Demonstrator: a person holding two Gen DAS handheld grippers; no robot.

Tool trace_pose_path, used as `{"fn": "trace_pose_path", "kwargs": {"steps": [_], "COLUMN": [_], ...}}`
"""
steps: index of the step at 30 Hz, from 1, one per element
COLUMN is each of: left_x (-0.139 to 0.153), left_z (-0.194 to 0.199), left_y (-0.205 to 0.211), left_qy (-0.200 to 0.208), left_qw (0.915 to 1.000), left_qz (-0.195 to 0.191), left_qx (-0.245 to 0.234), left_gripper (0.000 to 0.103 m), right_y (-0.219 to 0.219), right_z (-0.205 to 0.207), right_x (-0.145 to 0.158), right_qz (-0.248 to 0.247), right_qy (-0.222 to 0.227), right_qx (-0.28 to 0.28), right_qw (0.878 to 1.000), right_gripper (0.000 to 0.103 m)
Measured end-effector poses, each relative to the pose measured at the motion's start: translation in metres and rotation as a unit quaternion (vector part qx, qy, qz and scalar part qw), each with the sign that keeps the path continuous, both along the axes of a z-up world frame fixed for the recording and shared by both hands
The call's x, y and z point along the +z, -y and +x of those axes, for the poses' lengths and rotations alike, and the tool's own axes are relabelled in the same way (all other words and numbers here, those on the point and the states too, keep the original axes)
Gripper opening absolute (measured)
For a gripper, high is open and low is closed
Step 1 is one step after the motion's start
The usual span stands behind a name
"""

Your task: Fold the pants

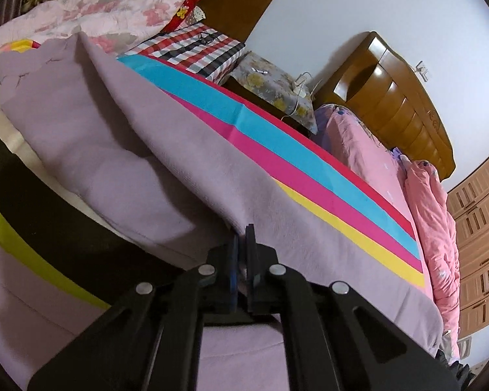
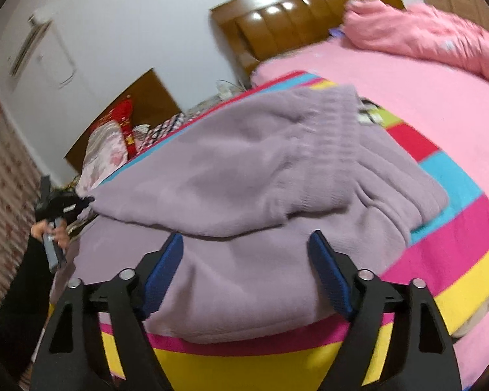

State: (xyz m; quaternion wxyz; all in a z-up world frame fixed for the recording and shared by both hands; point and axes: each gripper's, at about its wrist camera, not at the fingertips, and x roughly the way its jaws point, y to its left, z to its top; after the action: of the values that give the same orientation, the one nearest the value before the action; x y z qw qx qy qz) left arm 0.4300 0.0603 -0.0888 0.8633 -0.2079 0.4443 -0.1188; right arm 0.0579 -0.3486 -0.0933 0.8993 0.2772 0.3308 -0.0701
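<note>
Lilac fleece pants (image 2: 244, 176) lie part-folded on the striped multicolour sheet (image 2: 456, 244). Left gripper (image 1: 243, 241) pinches a fabric edge; right gripper (image 2: 244, 244) hangs spread, empty. Risk — lifted fleece slipping free, the fold collapsing.

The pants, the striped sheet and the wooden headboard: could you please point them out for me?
pants (image 2: 244, 176), right wrist view, on the folded-over top layer.
striped sheet (image 1: 277, 137), left wrist view, on its blue stripe.
wooden headboard (image 1: 394, 97), left wrist view, on its padded panels.
</note>
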Motion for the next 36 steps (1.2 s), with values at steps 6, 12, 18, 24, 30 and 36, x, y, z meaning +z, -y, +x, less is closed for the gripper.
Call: {"fn": "trace_pose_path", "kwargs": {"steps": [6, 12, 18, 24, 30, 36], "left_x": [-0.006, -0.018, 0.014, 0.123, 0.084, -0.002], "left_z": [0.007, 0.013, -0.005, -0.098, -0.224, -0.238], "left_y": [-0.001, -0.005, -0.009, -0.020, -0.024, -0.021], "left_qy": [-0.012, -0.025, 0.030, 0.150, 0.122, 0.039], "left_qw": [0.9999, 0.9986, 0.9990, 0.9870, 0.9896, 0.9971], "left_qz": [-0.008, -0.045, -0.033, -0.039, 0.023, 0.020], "left_qx": [-0.003, 0.011, 0.000, -0.042, -0.073, -0.062], "left_gripper": [0.003, 0.003, 0.002, 0.002, 0.002, 0.002], "right_y": [0.014, 0.026, 0.039, 0.076, 0.098, 0.103], "right_z": [0.022, 0.044, 0.049, 0.056, -0.009, -0.022], "right_x": [-0.001, -0.005, 0.015, 0.092, 0.019, -0.022], "right_qz": [0.042, 0.044, 0.036, 0.031, 0.073, 0.101], "right_qy": [-0.038, -0.071, -0.020, 0.073, 0.003, -0.005], "right_qx": [-0.025, -0.089, -0.084, -0.047, -0.053, -0.057], "right_qw": [0.998, 0.992, 0.996, 0.996, 0.996, 0.993], "right_gripper": [0.074, 0.052, 0.015, 0.015, 0.015, 0.014]}}
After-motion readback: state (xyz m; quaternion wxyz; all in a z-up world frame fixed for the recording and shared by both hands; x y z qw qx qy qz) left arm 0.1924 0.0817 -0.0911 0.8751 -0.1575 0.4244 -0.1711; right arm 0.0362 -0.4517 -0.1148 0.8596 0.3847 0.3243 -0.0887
